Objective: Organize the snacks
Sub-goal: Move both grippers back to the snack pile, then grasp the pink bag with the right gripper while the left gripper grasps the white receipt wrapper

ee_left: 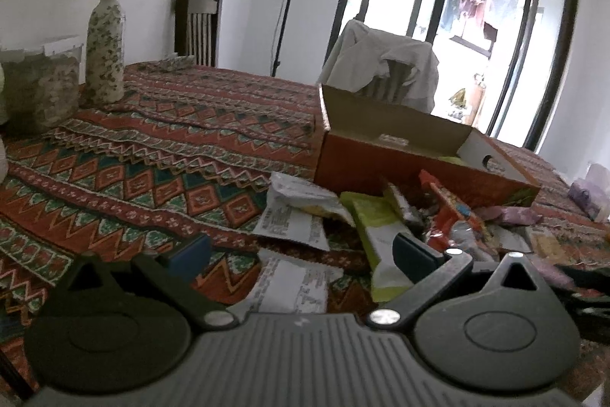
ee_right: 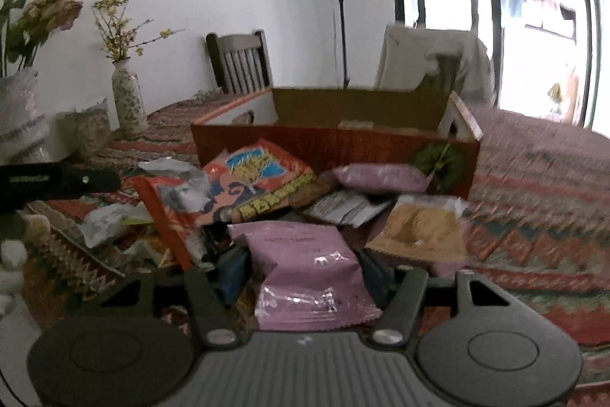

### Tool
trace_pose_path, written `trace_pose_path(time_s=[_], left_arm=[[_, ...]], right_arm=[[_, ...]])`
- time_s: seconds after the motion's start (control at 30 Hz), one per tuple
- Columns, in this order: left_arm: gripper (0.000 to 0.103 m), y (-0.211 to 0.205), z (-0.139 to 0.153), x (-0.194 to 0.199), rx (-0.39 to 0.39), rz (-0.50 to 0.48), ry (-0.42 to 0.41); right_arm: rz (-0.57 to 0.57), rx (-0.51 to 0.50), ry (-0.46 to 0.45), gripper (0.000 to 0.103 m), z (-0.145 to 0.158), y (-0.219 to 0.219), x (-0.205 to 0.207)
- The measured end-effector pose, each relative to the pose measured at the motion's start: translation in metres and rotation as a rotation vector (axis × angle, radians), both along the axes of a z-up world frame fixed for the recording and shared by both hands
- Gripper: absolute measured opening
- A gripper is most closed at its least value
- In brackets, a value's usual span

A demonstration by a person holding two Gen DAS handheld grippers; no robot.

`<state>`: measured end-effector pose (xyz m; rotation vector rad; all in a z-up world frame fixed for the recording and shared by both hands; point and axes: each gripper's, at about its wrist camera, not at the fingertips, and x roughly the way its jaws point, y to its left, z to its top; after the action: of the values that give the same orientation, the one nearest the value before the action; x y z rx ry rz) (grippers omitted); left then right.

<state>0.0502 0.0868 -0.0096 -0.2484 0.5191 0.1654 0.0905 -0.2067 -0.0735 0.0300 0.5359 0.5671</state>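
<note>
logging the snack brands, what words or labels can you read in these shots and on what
None can be read.
Orange packet: big yellow and blue lettering, too blurred.
Pink packet between the right gripper's fingers: one faint line, illegible.
White wrappers: fine print, too small.
Orange box: white label inside, blurred.

Both my wrist views sit low over the table (ee_left: 160,124), facing the box (ee_right: 335,143); they share it.
</note>
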Motion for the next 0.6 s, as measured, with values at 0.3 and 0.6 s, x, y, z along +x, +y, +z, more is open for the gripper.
trace_pose_path(time_s=[0.3, 0.6], left_arm=[[0.103, -0.002, -0.008, 0.004, 0.083, 0.041, 0.108], [0.103, -0.012, -0.022, 0.020, 0.161, 0.055, 0.174]], right_arm=[[-0.113, 0.027, -0.078, 0.060, 0.018, -0.025, -0.009], [-0.153, 0.042, -0.074, 0.060, 0.016, -0.032, -0.004]])
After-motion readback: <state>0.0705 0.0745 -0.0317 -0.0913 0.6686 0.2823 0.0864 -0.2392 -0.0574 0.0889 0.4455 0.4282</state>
